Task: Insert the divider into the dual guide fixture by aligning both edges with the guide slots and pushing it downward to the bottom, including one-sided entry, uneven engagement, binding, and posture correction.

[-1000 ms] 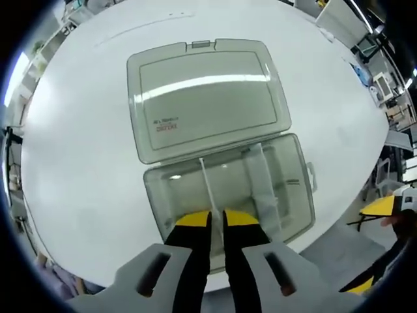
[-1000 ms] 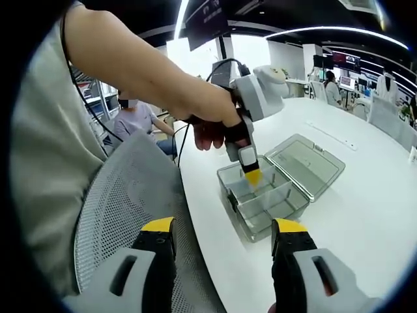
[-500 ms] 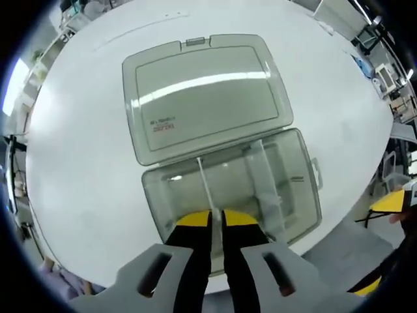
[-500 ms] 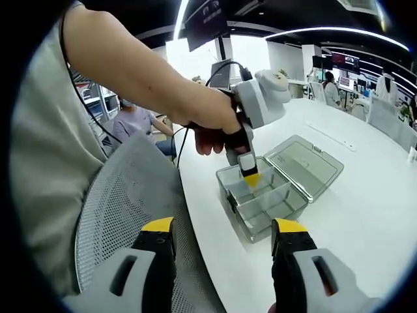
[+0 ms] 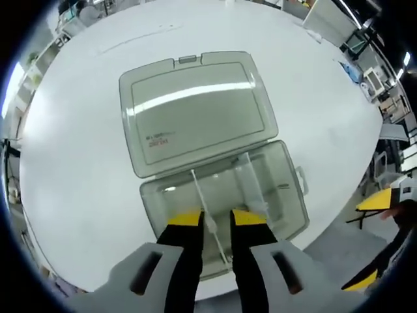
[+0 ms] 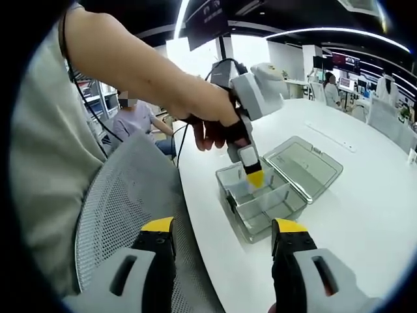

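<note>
Left claw hangs over the near wall of the clear plastic box, its two yellow-tipped jaws spread apart with a gap on each side of the thin divider. That divider stands on edge inside the box, running from the hinge side toward the near wall and passing between the jaw tips; whether either tip touches it cannot be told. A second clear partition stands further right in the same tray. The box's lid lies flung open flat on the white tabletop, hinged to the tray's far edge.

In the right gripper view the left claw is seen from the side, pointing steeply down into the box, with its yellow tips at the level of the box rim. A person's hand grips the grey body of that tool, the bare forearm reaching in from the upper left and the wrist bent downward. The lid rests open beyond the tray.

Right claw sits low and well apart from the box, off the edge of the tabletop, above a grey mesh chair back. Its jaws stand wide apart with nothing between them.
</note>
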Available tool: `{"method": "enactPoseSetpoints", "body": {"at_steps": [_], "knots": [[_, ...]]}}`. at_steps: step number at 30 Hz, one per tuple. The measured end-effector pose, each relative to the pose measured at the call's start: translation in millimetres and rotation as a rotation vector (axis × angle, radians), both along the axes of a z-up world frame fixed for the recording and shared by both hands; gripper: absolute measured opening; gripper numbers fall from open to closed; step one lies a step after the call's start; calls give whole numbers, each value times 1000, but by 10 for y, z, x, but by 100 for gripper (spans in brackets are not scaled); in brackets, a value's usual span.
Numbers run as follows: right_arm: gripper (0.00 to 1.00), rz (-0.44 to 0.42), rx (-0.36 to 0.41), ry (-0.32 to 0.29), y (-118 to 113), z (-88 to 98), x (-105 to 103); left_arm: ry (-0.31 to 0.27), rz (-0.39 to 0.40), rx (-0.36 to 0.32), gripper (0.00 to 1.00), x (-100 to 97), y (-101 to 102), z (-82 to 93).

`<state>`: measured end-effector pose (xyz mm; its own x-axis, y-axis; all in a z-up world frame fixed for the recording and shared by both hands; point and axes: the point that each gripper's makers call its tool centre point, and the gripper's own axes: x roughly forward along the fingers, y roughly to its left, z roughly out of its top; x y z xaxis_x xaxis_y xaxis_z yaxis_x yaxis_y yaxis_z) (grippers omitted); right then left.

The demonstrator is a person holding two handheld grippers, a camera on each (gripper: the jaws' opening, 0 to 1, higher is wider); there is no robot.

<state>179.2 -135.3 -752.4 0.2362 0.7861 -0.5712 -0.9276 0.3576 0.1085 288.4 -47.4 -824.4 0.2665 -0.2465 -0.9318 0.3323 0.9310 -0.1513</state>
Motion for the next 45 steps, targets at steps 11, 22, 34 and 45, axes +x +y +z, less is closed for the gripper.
{"method": "enactPoseSetpoints", "body": {"at_steps": [11, 22, 34, 45], "knots": [[57, 7, -11, -4, 32, -21, 27, -123, -80, -126, 30, -86, -22, 285], [58, 4, -39, -4, 0, -56, 32, -295, -67, -345, 43, -264, -30, 705], [58, 6, -72, -17, -64, 9, 45, -456, -128, -508, 55, -473, -149, 1032], [58, -5, -121, -22, -367, 90, 79, -597, -185, -557, 64, -617, -155, 1277]]}}
